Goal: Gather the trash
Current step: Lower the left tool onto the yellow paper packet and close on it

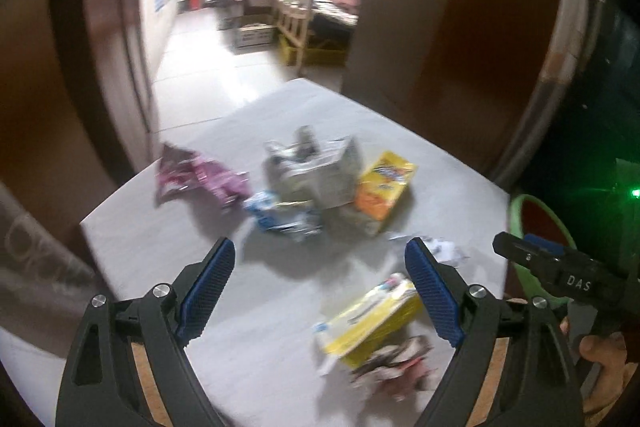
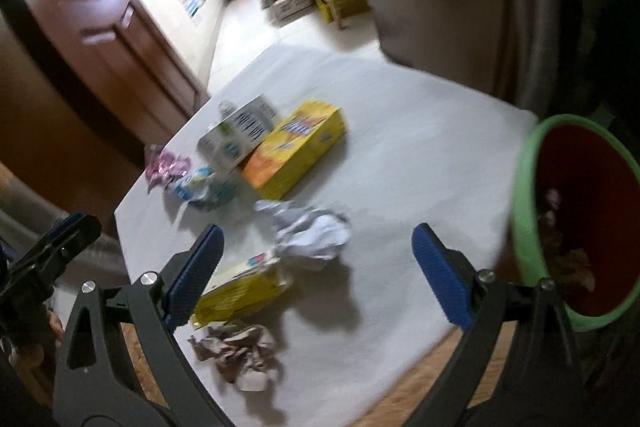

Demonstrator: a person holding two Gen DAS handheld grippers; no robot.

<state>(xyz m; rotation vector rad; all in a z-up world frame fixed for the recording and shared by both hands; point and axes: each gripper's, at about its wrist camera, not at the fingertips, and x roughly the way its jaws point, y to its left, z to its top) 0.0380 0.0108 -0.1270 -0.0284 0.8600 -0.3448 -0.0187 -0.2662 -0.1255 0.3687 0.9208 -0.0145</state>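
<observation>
Trash lies scattered on a white sheet (image 1: 168,259): a pink wrapper (image 1: 200,179), a grey-white carton (image 1: 312,167), a yellow-orange box (image 1: 384,187), a blue-white wrapper (image 1: 284,215), crumpled white paper (image 2: 316,235), a yellow packet (image 1: 372,323) and a brown crumpled wrapper (image 2: 240,347). My left gripper (image 1: 320,247) hovers open above the sheet, with the yellow packet just below its right finger. My right gripper (image 2: 318,233) is open too, over the crumpled paper and touching nothing. Both views are blurred.
A green-rimmed bin (image 2: 524,207) with a red inside stands off the sheet's right edge, with some scraps in it. Brown doors (image 2: 120,39) flank a doorway to a cluttered bedroom behind. Wood (image 2: 420,367) shows under the sheet's near edge.
</observation>
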